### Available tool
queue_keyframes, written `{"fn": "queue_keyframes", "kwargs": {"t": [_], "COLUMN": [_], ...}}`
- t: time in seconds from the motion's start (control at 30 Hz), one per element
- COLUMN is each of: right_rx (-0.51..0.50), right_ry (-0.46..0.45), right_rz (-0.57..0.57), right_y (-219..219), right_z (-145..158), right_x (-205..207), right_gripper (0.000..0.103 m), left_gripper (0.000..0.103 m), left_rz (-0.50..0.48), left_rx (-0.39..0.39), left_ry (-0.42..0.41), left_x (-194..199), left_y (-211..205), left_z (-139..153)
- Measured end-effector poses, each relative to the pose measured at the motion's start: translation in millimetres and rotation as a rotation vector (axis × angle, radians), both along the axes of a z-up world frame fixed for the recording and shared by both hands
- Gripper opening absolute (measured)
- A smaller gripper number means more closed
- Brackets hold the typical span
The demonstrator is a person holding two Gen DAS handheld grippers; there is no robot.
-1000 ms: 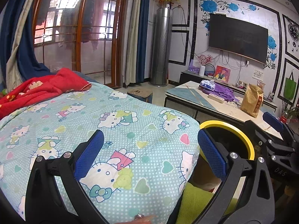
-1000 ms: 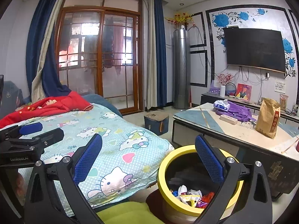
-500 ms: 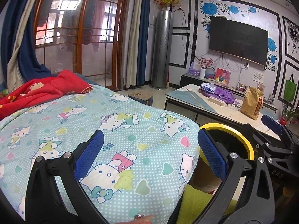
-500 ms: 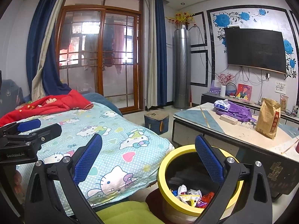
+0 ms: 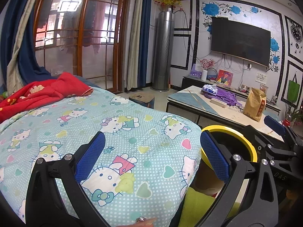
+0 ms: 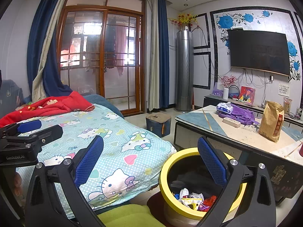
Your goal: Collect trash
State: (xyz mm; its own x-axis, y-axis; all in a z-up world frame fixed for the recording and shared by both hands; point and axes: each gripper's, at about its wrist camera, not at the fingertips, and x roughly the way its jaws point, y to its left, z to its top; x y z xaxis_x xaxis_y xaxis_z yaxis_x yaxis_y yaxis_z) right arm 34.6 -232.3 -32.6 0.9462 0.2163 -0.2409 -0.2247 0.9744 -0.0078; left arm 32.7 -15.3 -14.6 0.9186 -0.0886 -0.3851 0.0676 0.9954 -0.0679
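Observation:
A yellow-rimmed trash bin (image 6: 171, 172) stands on the floor between the bed and the coffee table. Crumpled wrappers (image 6: 193, 200) lie in its bottom. My right gripper (image 6: 150, 160) hovers open and empty, its right pad over the bin's mouth. My left gripper (image 5: 152, 157) is open and empty above the corner of the Hello Kitty bedspread (image 5: 117, 124). The bin rim (image 5: 236, 132) shows behind its right finger. Each gripper appears in the other's view: the right gripper (image 5: 274, 130) at the right edge, the left gripper (image 6: 28, 132) at the left edge.
The coffee table (image 6: 246, 140) on the right holds a brown paper bag (image 6: 271, 121), a purple cloth (image 6: 238, 113), a power strip (image 6: 231, 122) and a tissue pack (image 6: 224, 107). A red blanket (image 6: 47, 106) lies on the bed. A small stool (image 6: 158, 122) and a green cushion (image 6: 128, 215) are on the floor.
Both grippers stay open and empty. The views drift only very slightly; nothing else has moved.

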Motion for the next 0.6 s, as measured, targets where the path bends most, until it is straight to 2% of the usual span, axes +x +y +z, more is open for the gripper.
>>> {"fn": "queue_keyframes", "kwargs": {"t": [0.6], "right_rx": [0.0], "right_ry": [-0.001], "right_rz": [0.0], "right_y": [0.0], "right_z": [-1.6], "right_x": [-0.1], "right_gripper": [0.097], "left_gripper": [0.092], "left_rz": [0.0], "left_rx": [-0.003], "left_ry": [0.001], "left_x": [-0.2], "left_y": [0.2], "left_z": [-0.3]}}
